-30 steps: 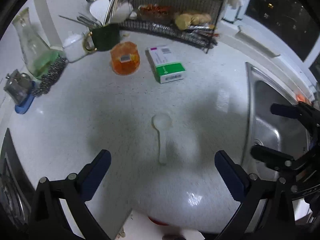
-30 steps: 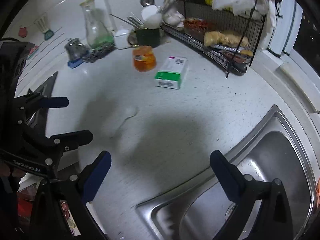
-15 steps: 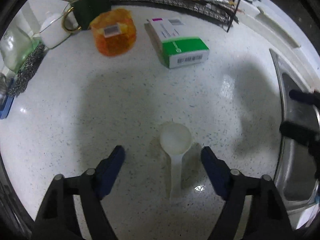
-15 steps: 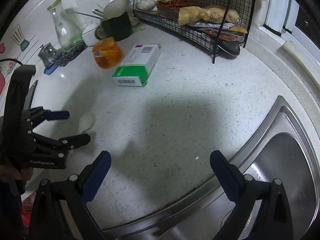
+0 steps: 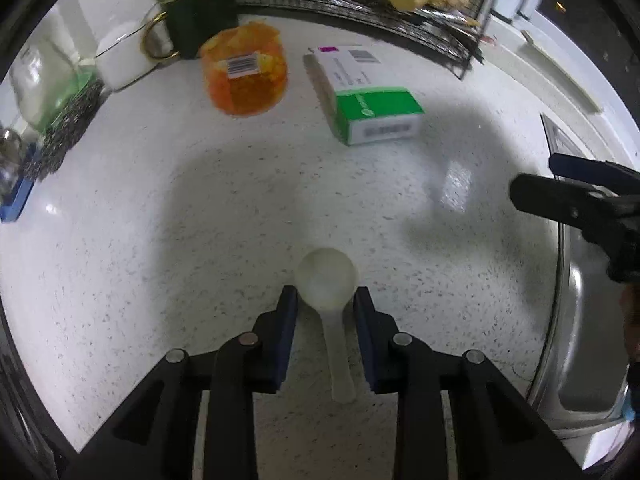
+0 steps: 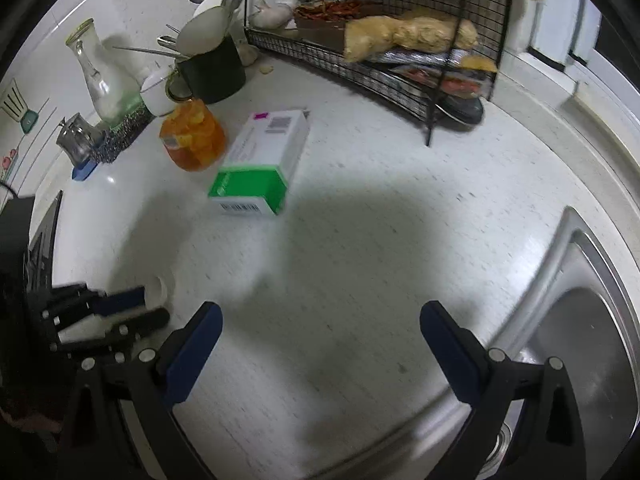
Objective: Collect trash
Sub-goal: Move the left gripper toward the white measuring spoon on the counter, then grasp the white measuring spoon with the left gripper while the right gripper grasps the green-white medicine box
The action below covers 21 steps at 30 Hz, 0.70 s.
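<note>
A white plastic scoop (image 5: 326, 280) lies on the speckled counter, bowl away from me, handle toward me. My left gripper (image 5: 325, 300) has its fingers narrowed around the scoop's neck, close on both sides; contact is unclear. The scoop's bowl also shows in the right wrist view (image 6: 157, 292) beside the left gripper. My right gripper (image 6: 320, 320) is wide open and empty above the counter near the sink. A green and white box (image 5: 366, 96) (image 6: 262, 160) and an orange plastic cup (image 5: 244, 76) (image 6: 193, 140) lie farther back.
A steel sink (image 6: 580, 340) is at the right. A black wire rack (image 6: 400, 56) with food stands at the back. A dark utensil mug (image 6: 212, 70), a glass bottle (image 6: 96, 80), a scouring pad (image 6: 120, 132) and a small metal pot (image 6: 74, 140) line the back left.
My left gripper has come down and forward over the scoop and its fingers have narrowed around it. My right gripper has moved forward over the counter, still open.
</note>
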### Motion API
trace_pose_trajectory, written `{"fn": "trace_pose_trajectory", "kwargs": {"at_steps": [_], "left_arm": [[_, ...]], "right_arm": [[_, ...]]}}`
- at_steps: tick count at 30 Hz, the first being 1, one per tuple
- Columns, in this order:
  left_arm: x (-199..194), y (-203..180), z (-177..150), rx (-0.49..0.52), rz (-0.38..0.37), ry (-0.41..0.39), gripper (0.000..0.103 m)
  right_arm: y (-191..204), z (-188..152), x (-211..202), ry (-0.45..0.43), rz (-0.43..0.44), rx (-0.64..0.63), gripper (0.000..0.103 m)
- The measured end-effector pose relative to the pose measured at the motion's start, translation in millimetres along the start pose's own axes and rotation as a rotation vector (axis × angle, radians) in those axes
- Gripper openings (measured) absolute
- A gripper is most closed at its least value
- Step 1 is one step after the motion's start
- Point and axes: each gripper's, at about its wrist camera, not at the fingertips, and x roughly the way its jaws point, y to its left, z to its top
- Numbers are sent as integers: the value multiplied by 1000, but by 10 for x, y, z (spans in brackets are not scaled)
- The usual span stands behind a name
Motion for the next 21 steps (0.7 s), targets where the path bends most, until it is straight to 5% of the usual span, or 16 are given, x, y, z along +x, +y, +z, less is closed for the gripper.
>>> {"fn": "trace_pose_trajectory", "kwargs": {"at_steps": [21], "left_arm": [[-235, 661, 294, -127, 126, -95, 26]], "right_arm": [[453, 670, 806, -25, 84, -92, 100]]}}
